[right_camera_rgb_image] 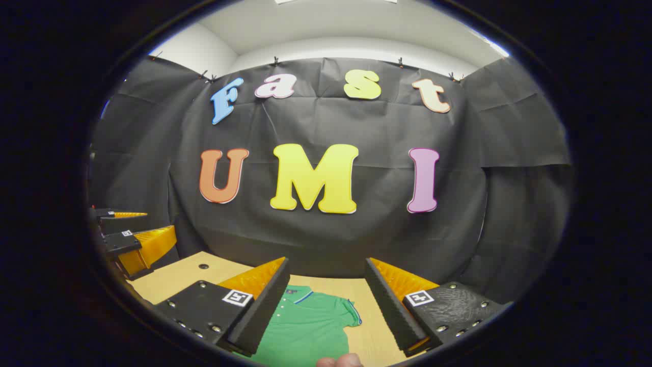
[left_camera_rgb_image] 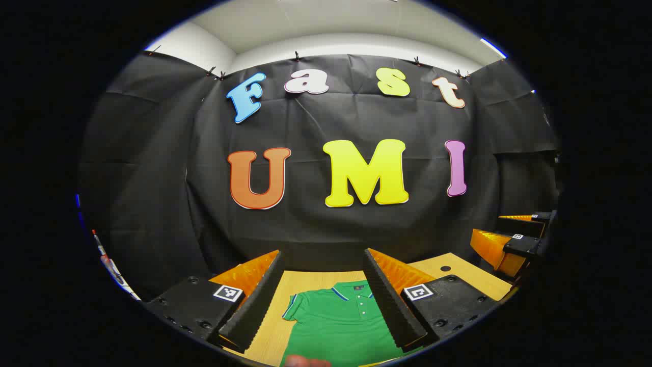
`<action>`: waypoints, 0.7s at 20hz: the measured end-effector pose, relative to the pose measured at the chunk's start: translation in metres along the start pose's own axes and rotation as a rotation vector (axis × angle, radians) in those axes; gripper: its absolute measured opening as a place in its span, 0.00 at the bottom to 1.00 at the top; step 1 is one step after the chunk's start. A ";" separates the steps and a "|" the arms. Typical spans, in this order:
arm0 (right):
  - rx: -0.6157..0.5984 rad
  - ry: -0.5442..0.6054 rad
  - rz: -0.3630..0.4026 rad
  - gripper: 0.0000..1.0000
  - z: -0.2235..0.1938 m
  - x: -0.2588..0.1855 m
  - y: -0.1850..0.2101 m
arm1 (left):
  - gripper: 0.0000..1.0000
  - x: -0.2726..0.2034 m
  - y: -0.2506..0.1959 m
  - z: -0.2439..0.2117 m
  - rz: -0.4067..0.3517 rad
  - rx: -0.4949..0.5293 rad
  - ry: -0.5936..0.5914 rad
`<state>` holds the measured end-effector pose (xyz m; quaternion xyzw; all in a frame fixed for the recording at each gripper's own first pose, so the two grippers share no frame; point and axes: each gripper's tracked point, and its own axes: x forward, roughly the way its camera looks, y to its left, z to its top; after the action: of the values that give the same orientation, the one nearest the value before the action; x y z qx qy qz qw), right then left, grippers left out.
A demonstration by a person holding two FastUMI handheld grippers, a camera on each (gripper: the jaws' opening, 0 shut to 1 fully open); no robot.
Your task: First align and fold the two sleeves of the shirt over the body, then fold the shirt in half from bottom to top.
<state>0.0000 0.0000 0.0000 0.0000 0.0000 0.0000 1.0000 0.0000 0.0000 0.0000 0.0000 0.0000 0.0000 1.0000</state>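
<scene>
A green polo shirt [left_camera_rgb_image: 338,321] with a striped collar lies flat on the wooden table [left_camera_rgb_image: 305,283], collar toward the wall. In the left gripper view my left gripper [left_camera_rgb_image: 322,278] hangs above the shirt, open, with nothing between its fingers; the shirt's left sleeve [left_camera_rgb_image: 294,306] shows between them. In the right gripper view my right gripper [right_camera_rgb_image: 326,283] is also open above the shirt [right_camera_rgb_image: 305,326], whose right sleeve [right_camera_rgb_image: 349,313] lies between the fingers. Each view shows the other gripper at its side edge: the right gripper [left_camera_rgb_image: 507,239] and the left gripper [right_camera_rgb_image: 135,239].
The table's far edge meets the black cloth wall [right_camera_rgb_image: 331,239]. A small dark hole [right_camera_rgb_image: 203,266] marks the tabletop near the back. A fingertip [right_camera_rgb_image: 338,361] shows at the bottom edge of the right gripper view, and another fingertip [left_camera_rgb_image: 305,362] in the left gripper view.
</scene>
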 end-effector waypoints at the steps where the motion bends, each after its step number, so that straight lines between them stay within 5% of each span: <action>1: -0.003 0.003 -0.002 0.93 0.000 -0.001 0.002 | 0.99 0.001 0.001 0.000 -0.005 -0.002 0.003; 14: -0.005 0.014 -0.013 0.93 0.005 0.000 0.008 | 0.99 0.006 0.003 -0.003 -0.029 -0.006 0.013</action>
<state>-0.0001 0.0080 0.0051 -0.0027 0.0070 -0.0063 1.0000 0.0058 0.0032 -0.0032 -0.0030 0.0064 -0.0144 0.9999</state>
